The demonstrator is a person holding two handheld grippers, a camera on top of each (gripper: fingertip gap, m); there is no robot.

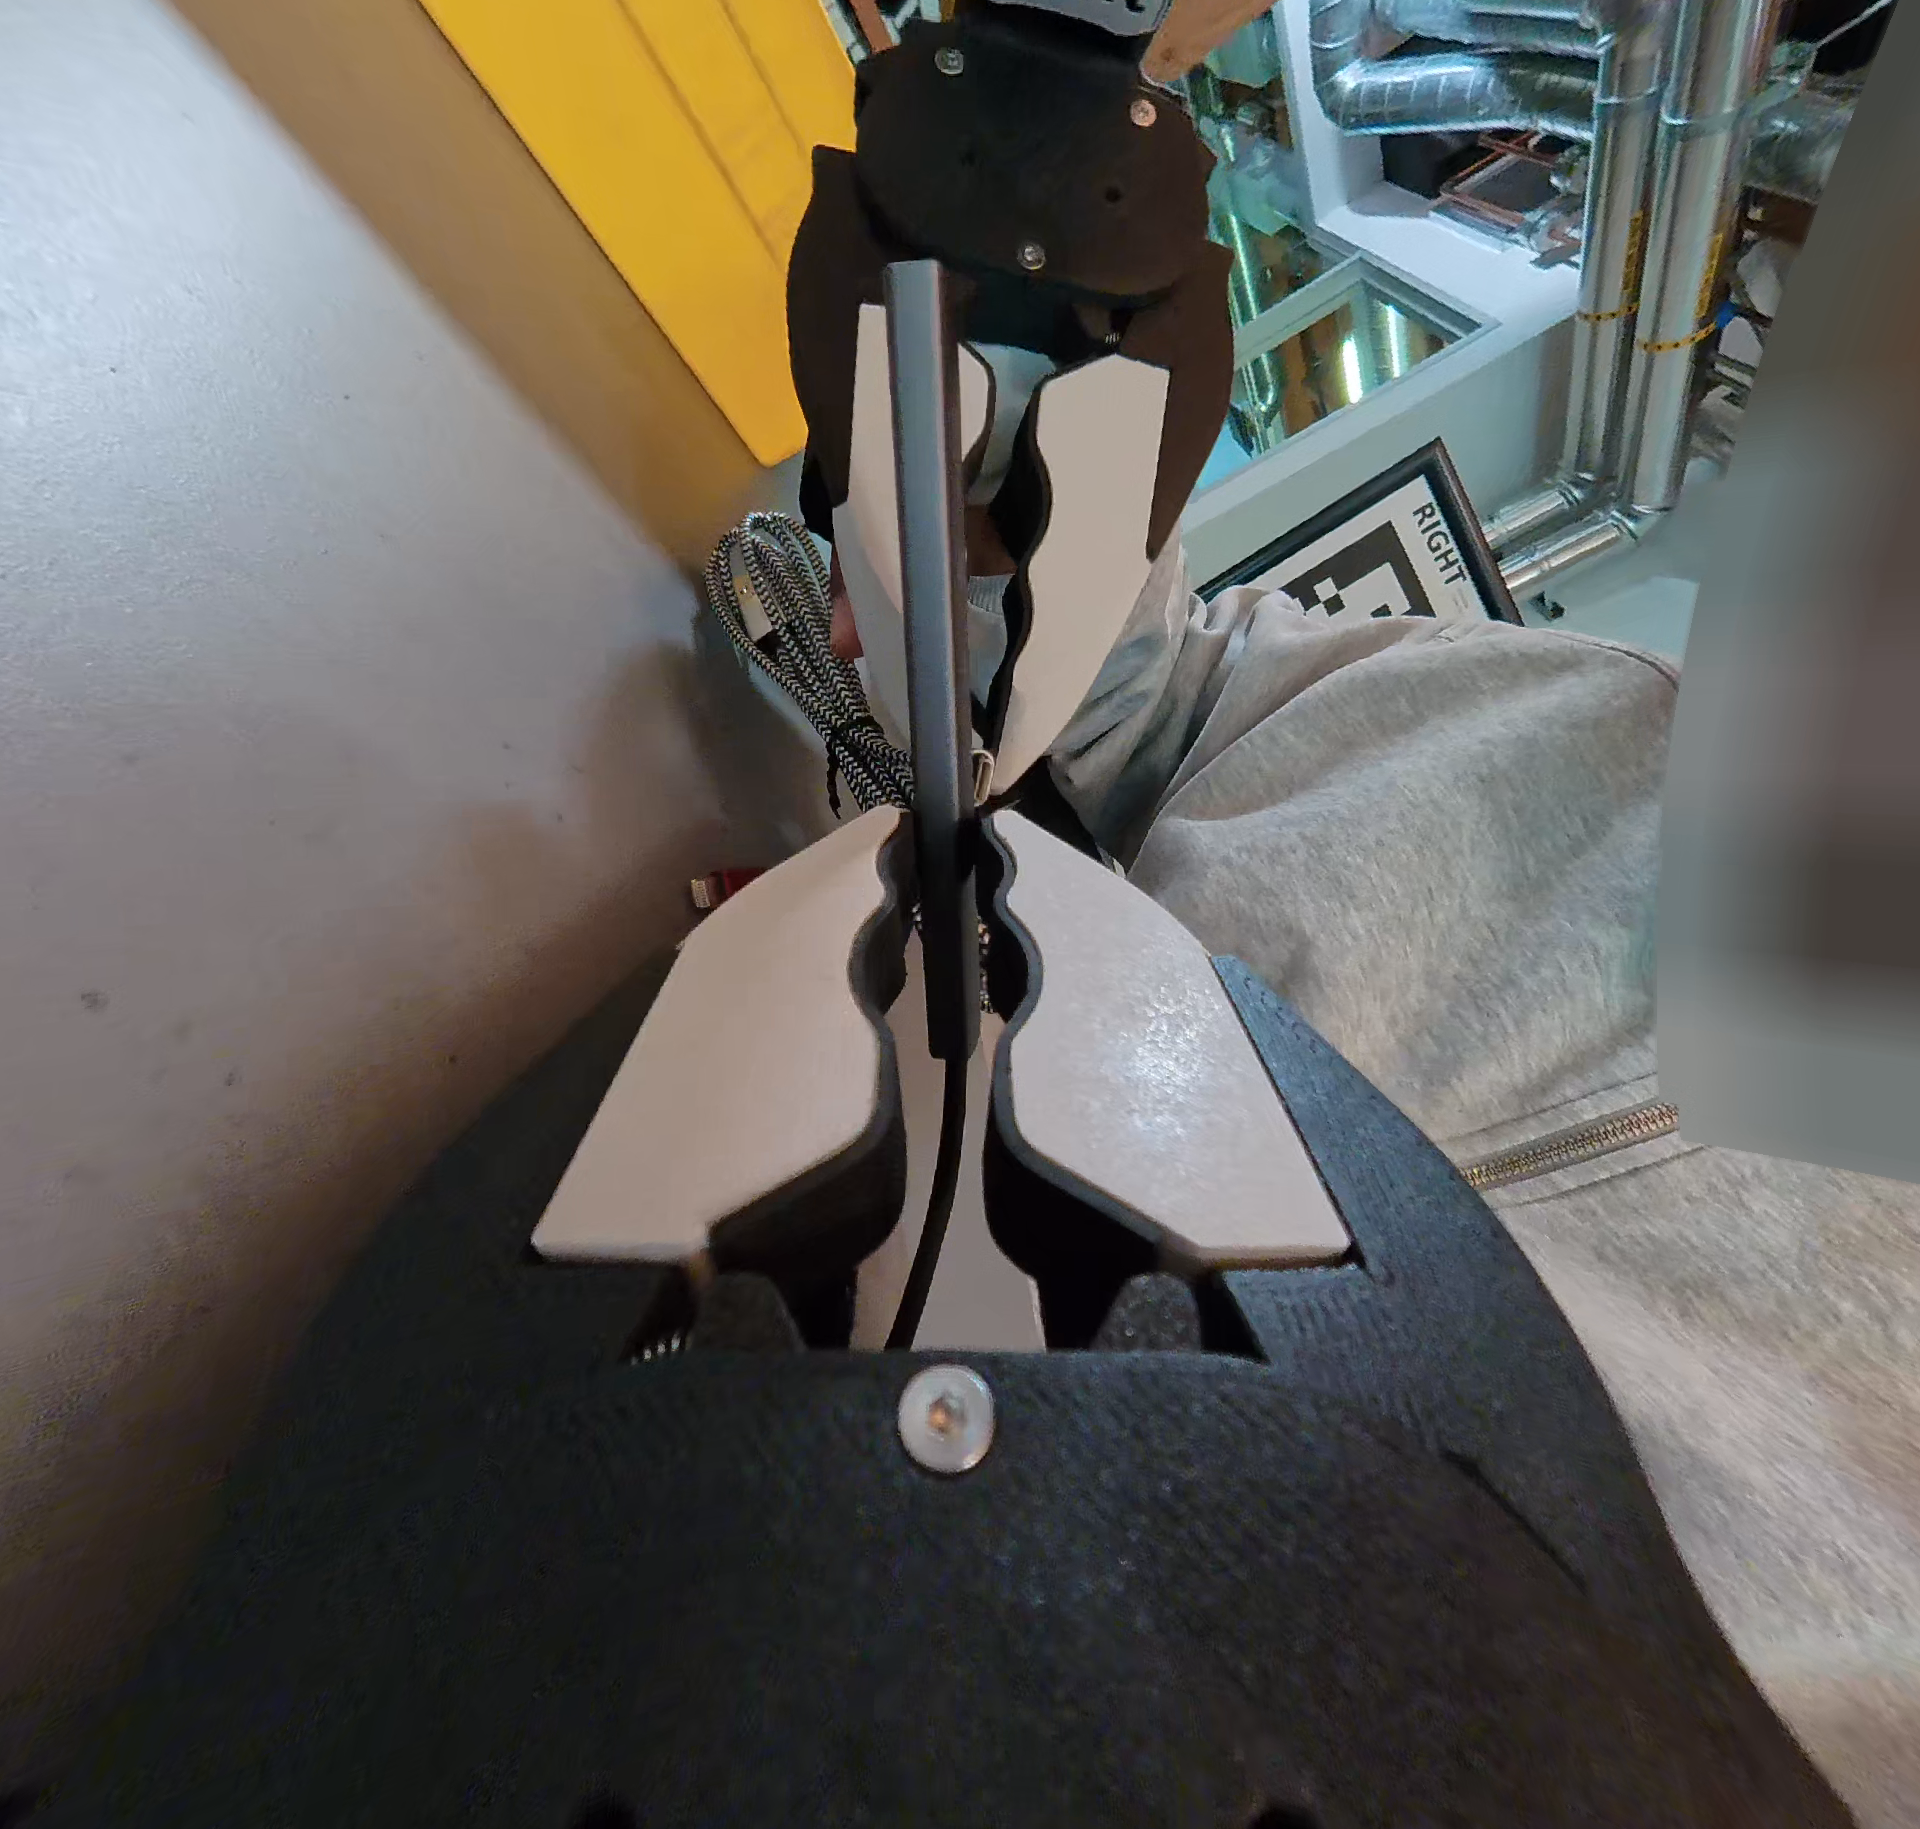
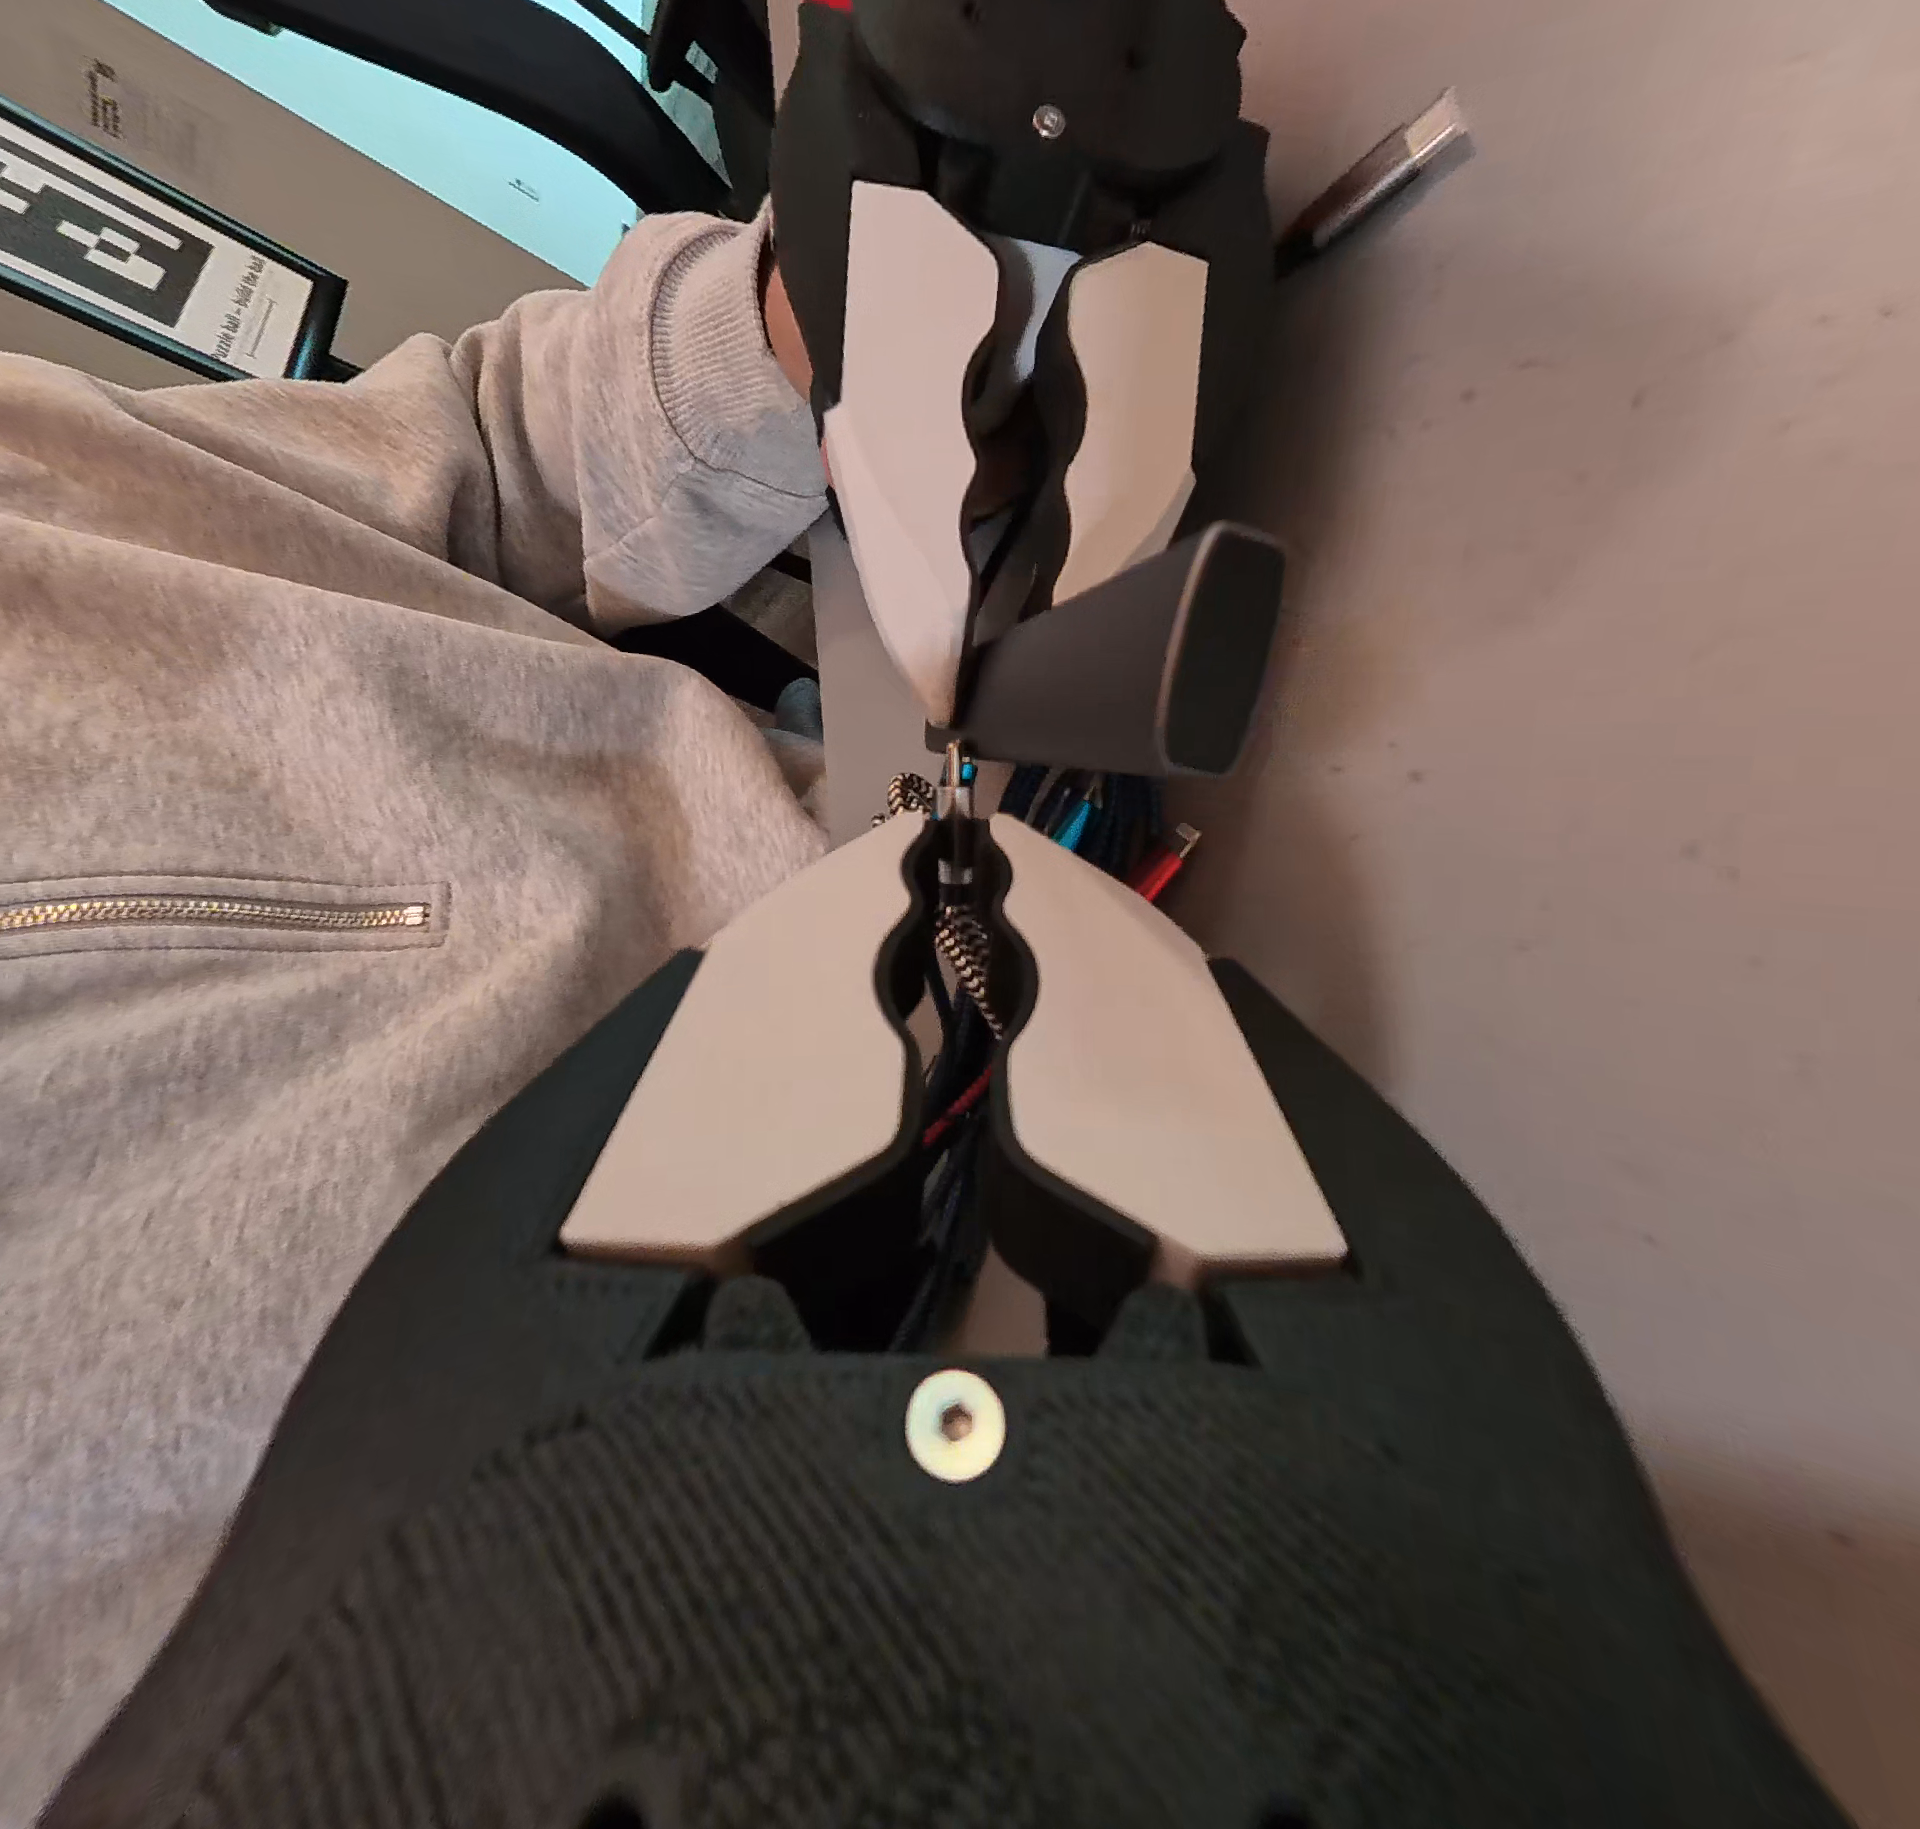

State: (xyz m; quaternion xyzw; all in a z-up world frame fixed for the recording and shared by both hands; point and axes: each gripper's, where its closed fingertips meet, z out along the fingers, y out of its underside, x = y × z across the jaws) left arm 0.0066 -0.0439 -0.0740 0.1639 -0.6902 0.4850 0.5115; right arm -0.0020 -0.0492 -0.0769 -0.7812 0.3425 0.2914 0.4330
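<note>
Left gripper (image 1: 940, 834) has its jaws clamped tight on a flat dark grey slab (image 1: 928, 574), edge-on above the pale worktop (image 1: 260, 636). Right gripper (image 2: 954, 829) is pinched shut on the plug of a black-and-white braided cable (image 2: 961, 932), tip right at the slab's edge, with more coloured cables (image 2: 1091, 808) just beyond.
</note>
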